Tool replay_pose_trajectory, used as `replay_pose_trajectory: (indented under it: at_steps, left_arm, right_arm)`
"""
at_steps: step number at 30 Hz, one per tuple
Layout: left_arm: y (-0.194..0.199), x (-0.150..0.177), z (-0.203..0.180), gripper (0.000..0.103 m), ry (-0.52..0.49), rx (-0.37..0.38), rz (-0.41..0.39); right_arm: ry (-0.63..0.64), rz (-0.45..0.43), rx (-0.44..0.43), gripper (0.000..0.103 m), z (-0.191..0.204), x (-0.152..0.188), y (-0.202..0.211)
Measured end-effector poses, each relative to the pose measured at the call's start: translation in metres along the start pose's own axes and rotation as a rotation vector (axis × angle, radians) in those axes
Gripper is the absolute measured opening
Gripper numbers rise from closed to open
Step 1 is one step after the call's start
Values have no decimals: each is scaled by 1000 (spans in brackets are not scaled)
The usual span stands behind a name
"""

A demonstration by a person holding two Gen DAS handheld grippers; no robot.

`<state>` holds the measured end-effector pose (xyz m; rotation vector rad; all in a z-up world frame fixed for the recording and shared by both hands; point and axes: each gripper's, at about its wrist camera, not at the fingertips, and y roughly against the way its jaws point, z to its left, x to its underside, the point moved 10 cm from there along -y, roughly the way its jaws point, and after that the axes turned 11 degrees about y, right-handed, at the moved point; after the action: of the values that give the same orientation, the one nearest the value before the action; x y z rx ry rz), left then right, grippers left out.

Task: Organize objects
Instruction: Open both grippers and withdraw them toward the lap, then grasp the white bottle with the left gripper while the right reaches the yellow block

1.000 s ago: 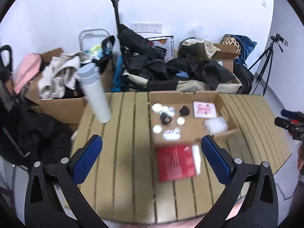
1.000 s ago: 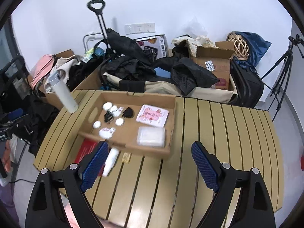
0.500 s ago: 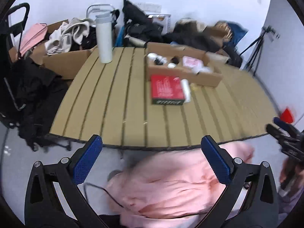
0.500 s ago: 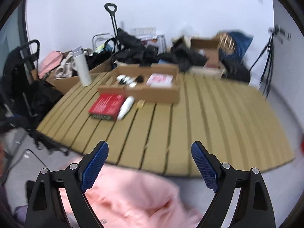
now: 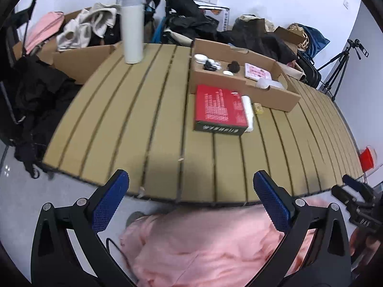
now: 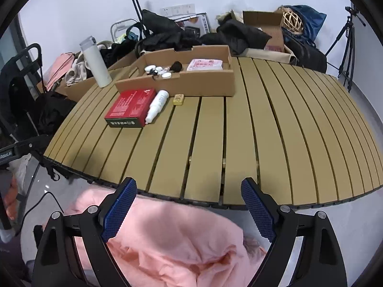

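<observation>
Blue-padded, both your left gripper [image 5: 189,184] and right gripper [image 6: 189,191] gape wide, holding nothing, off the slatted table's [image 6: 263,129] near edge; red box [image 6: 130,107], white bottle [image 6: 157,106] lie beside the cardboard tray [image 6: 191,83].

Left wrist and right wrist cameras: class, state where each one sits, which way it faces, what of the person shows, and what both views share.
Left wrist: behind the open left gripper, off the table's near edge, facing the red box and cardboard tray; pink clothing shows below.
Right wrist: behind the open right gripper, further right, facing the table; pink clothing below.
Shared: red box, white bottle, tray, white flask.
</observation>
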<state>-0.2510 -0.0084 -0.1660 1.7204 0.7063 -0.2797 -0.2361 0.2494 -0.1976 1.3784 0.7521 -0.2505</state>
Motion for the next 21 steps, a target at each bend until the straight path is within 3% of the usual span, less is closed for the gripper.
replay_pose_trajectory:
  at_steps: [4, 7, 8, 10, 12, 14, 15, 17, 18, 20, 21]
  left_arm:
    - [-34, -19, -38, 103, -53, 13, -16]
    - [-69, -39, -62, 103, -29, -35, -24]
    - [-78, -47, -76, 103, -29, -15, -22]
    - [-87, -59, -103, 101, -29, 78, -30]
    - [-99, -67, -134, 95, -1, 233, -8]
    - [-119, -66, -152, 77, 9, 303, 43]
    - [-131, -65, -156, 74, 5, 294, 64]
    - [-161, -62, -153, 67, -37, 184, 79]
    - [-172, -61, -150, 65, -71, 131, 62]
    - [-172, -64, -149, 65, -165, 61, -45]
    - [-175, -62, -146, 65, -206, 31, -51]
  right_arm:
    - [-25, 25, -6, 91, -6, -5, -19]
    - [-15, 43, 1, 91, -9, -13, -35]
    - [-16, 48, -2, 91, -10, -14, -39]
    - [-24, 55, -10, 91, -12, -18, -49]
    - [-37, 53, -13, 91, -18, -23, -57]
    - [-64, 49, -18, 91, -25, -26, -63]
    - [-80, 49, -20, 91, -30, -28, -67]
    - [-109, 49, -15, 91, -41, -31, -75]
    - [-121, 50, -14, 91, -45, -32, -79]
    - [-136, 48, -25, 91, -52, -35, -85]
    - [-134, 45, -25, 91, -55, -37, -88]
